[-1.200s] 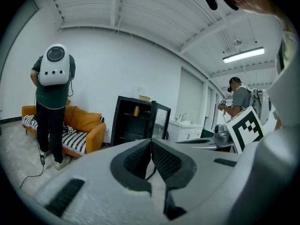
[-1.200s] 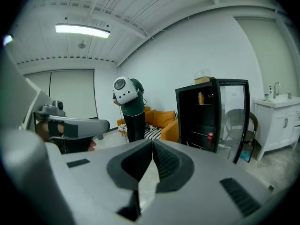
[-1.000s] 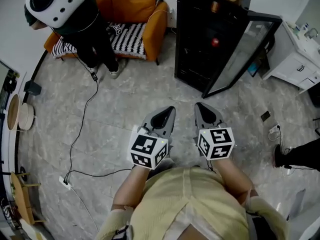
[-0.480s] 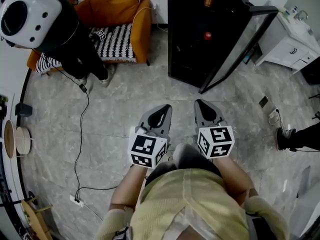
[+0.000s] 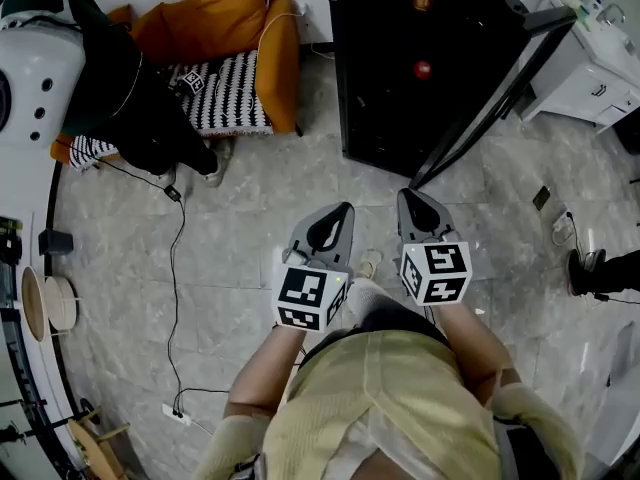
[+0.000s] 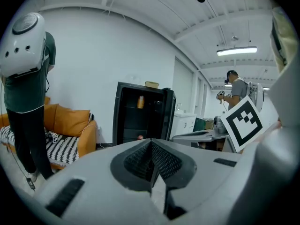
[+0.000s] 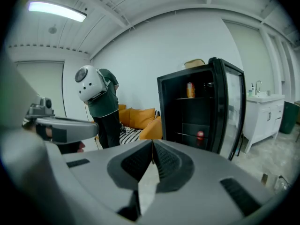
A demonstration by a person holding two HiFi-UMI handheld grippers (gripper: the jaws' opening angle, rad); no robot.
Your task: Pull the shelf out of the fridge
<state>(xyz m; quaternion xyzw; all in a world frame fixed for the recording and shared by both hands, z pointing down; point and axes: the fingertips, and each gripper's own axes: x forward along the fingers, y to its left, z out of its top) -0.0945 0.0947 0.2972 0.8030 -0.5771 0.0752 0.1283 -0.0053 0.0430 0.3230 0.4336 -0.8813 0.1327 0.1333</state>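
Grey moulded plastic forms both hand-held grippers, each tapering to a point with ribbed black pads set in a V-shaped recess. The left gripper (image 5: 342, 210) and the right gripper (image 5: 405, 194) are held side by side above the floor (image 5: 250, 228), near the person, and point toward the fridge. Each has its jaws pressed together with nothing between them. Each carries one cube with black-and-white square markers. The fridge (image 5: 400, 68), a tall black box, stands far and slightly right, well apart from both grippers, with its glass-paned door (image 5: 480, 108) swung open to the right. The shelf (image 7: 187, 99), a thin dark ledge, sits inside the fridge with one orange can (image 7: 190, 90) upright on it. One red round object (image 7: 200, 136) lies lower down. The floor is pale grey, stone-patterned tile. Far left, one orange sofa (image 5: 220, 18) holds a black-and-white striped blanket (image 5: 225, 98). One white cabinet (image 5: 590, 68) stands right of the fridge.
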